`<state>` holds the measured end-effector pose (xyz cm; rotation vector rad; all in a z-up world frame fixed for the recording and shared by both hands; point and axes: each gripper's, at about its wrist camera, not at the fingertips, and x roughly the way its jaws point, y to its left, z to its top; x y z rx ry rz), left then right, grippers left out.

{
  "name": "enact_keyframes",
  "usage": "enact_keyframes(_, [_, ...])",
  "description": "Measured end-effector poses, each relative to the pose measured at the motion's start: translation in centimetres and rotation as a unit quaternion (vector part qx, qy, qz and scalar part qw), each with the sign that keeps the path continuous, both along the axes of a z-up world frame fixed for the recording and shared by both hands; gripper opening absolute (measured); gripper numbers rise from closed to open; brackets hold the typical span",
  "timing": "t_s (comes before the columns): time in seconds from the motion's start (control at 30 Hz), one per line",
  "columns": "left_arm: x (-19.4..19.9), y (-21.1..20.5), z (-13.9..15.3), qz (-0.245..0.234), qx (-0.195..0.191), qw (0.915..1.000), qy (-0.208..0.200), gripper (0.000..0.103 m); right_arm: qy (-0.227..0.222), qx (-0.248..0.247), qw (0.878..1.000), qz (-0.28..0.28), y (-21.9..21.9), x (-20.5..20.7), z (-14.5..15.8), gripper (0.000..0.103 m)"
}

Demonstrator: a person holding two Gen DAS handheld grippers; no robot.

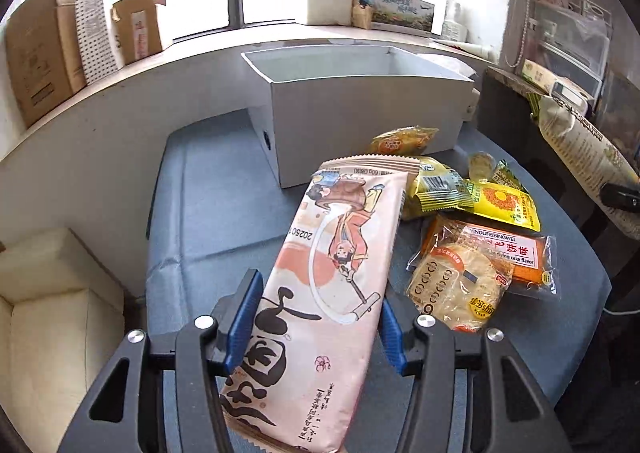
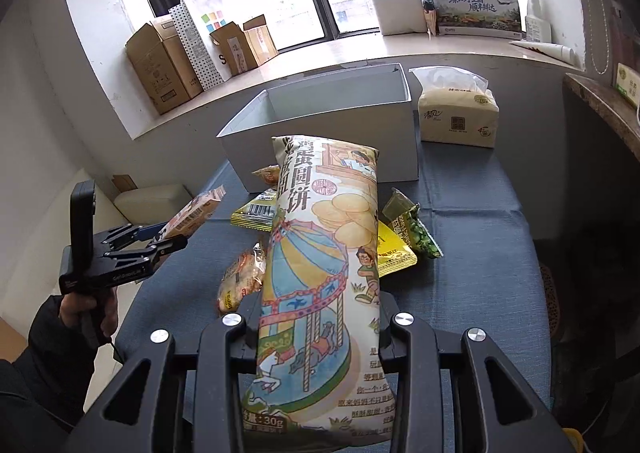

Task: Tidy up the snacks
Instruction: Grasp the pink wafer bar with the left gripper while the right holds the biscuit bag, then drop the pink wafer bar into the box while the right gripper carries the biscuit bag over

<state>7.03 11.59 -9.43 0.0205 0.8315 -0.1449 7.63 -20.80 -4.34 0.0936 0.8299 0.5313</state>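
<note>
Snacks lie in a heap at the middle right of the left wrist view, on a blue cloth (image 1: 208, 213) before the white box (image 1: 360, 109). The left gripper (image 1: 320, 317) is clamped on a pink packet (image 1: 332, 273), whose lower end is cut off by the frame. The right gripper (image 2: 316, 317) is clamped on a tall carousel bag (image 2: 320, 273), which hides its pads and much of the heap behind. The inside of the box is only partly visible. A tissue pack (image 2: 456, 113) stands at upper right.
</note>
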Motion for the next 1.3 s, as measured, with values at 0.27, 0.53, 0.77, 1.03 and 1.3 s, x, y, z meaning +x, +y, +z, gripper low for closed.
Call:
enact_keyframes(0.27, [-0.7, -3.2, 2.7, 0.044, -0.035, 0.9981, -0.026, 0.059, -0.009, 0.011, 1.0, 0.001, 1.0, 0.9, 0.4, 0.039])
enact_keyframes(0.53, [2.0, -5.3, 8.6, 0.045, -0.045, 0.9951, -0.076, 0.059, -0.035, 0.026, 0.999, -0.019, 0.7, 4.8, 3.0, 0.039])
enact_keyframes(0.77, [7.9, -6.0, 12.1, 0.049, -0.043, 0.994, -0.088, 0.059, -0.037, 0.051, 0.998, -0.027, 0.4, 11.0, 5.6, 0.039])
enact_keyframes(1.03, [19.1, -6.2, 10.8, 0.074, -0.005, 0.9964, -0.041, 0.059, -0.013, 0.013, 0.999, -0.043, 3.4, 20.3, 5.9, 0.039])
enact_keyframes(1.3, [25.6, -6.9, 7.3, 0.078, 0.027, 0.9965, -0.009, 0.077, 0.0, -0.055, 0.997, -0.059, 5.7, 26.9, 3.9, 0.063])
